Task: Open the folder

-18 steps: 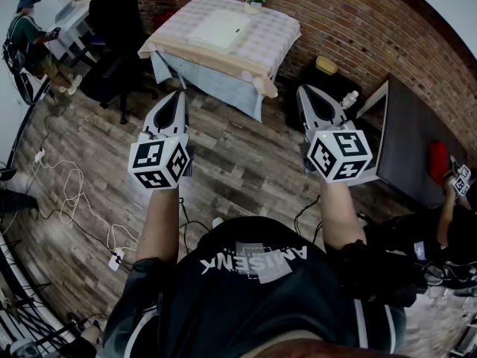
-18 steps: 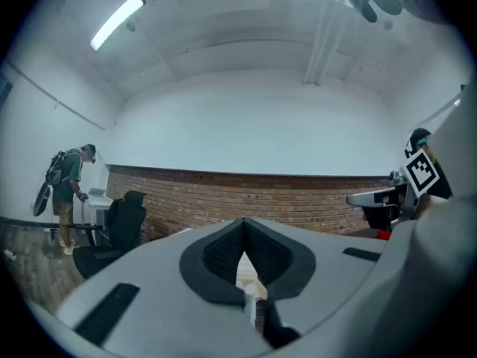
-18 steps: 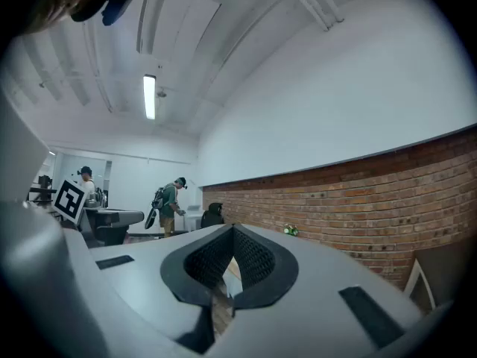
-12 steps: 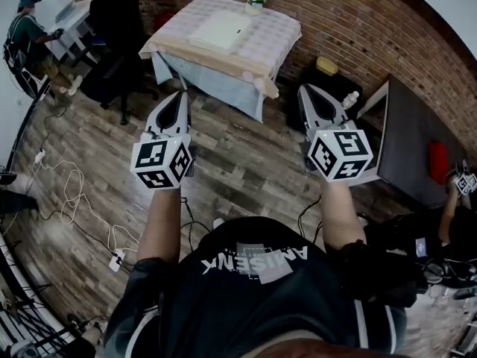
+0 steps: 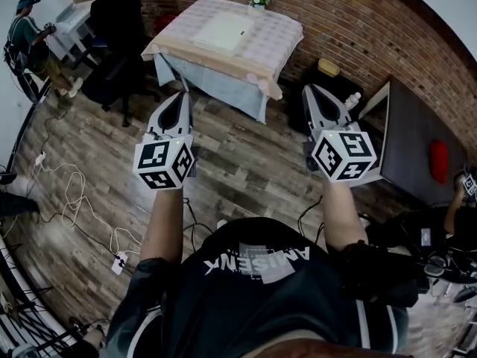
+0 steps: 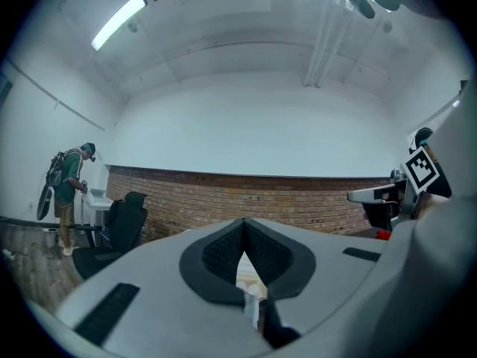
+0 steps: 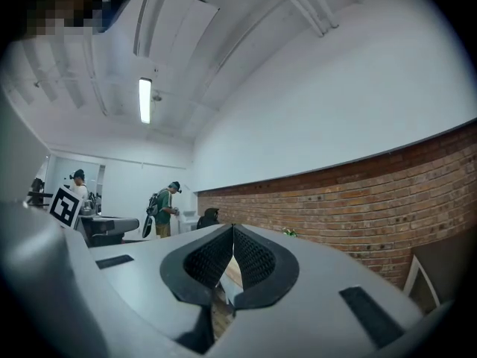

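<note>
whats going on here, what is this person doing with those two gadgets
A person stands on the wooden floor, holding the left gripper and the right gripper level, both shut and empty. The folder lies flat, apparently closed, on the cloth-covered table ahead by the brick wall, well away from both grippers. Opening it has not begun.
</note>
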A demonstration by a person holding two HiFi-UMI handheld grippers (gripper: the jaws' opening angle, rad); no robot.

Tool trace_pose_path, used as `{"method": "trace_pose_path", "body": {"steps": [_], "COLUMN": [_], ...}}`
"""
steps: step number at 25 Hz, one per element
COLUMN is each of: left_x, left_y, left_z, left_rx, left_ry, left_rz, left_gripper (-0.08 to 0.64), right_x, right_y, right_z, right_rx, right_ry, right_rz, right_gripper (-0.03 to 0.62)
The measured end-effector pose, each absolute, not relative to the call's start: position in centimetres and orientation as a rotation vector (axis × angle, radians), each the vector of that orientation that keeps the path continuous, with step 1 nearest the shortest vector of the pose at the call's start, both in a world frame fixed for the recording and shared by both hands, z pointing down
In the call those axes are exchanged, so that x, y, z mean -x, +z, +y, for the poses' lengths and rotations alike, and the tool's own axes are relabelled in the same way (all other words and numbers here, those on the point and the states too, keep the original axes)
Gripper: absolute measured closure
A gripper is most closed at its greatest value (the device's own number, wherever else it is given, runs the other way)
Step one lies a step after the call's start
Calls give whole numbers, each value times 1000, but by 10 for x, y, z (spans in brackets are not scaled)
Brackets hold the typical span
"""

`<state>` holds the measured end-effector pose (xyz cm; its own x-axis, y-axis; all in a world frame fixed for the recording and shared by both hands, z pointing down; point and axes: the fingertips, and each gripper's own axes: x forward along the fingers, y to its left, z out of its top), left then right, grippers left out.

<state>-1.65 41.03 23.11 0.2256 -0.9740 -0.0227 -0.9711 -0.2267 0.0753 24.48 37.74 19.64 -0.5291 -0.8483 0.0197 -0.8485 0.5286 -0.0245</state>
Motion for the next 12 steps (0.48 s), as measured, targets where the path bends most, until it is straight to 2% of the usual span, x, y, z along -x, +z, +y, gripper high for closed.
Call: {"method": "trace_pose_path", "body": {"steps": [12], "left_x": [67], "left_y": [236], "left_z": [423], "left_rx": [-2456], "left_ry": [-108], "left_rz": [-1914], "left_gripper": [548], "right_x": [-195], "right_y": [199], "right_z": [394], "right_rx": [-1549], "right_ry": [15], "right_rz": [-2714], "right_gripper": [551]}}
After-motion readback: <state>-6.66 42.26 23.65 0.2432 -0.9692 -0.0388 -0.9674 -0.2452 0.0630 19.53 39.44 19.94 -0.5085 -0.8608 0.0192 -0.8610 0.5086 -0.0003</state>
